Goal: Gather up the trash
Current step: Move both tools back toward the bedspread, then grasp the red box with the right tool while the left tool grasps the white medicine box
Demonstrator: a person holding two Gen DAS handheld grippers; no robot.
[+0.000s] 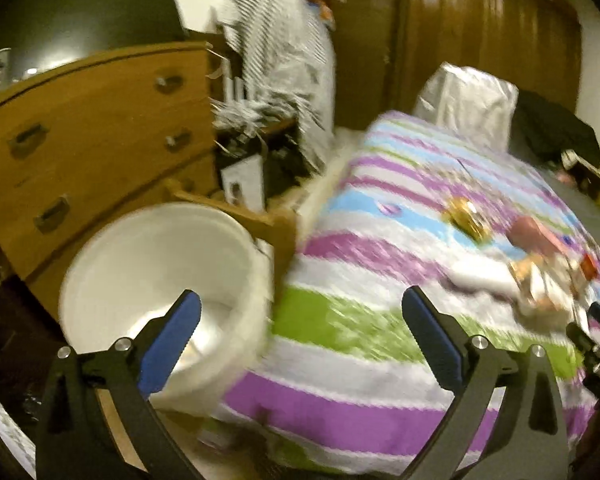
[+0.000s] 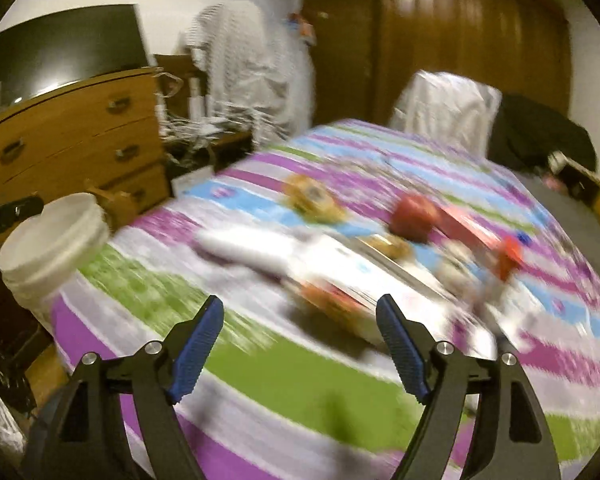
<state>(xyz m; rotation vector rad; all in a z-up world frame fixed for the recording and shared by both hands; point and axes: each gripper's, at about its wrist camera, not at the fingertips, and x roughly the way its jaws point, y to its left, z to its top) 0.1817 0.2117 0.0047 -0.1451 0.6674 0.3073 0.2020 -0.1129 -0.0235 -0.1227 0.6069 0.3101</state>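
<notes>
Here, left wrist view: left hand-held gripper [image 1: 300, 312] spread wide, nothing between ribbed blue pads. Round white plastic bucket [image 1: 160, 280] beside bed [image 1: 380, 400], soft striped cover. Blurred trash [image 1: 536, 264] far right on cover.

Right wrist view: right hand-held gripper [image 2: 300, 316] wide apart, empty, near crumpled trash [image 2: 360, 272]; bucket [image 2: 52, 248] left.

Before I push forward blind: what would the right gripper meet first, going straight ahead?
Probably the blurred white-and-orange flat wrapper lying on the striped bedspread; the right gripper is open, depth unclear.
</notes>
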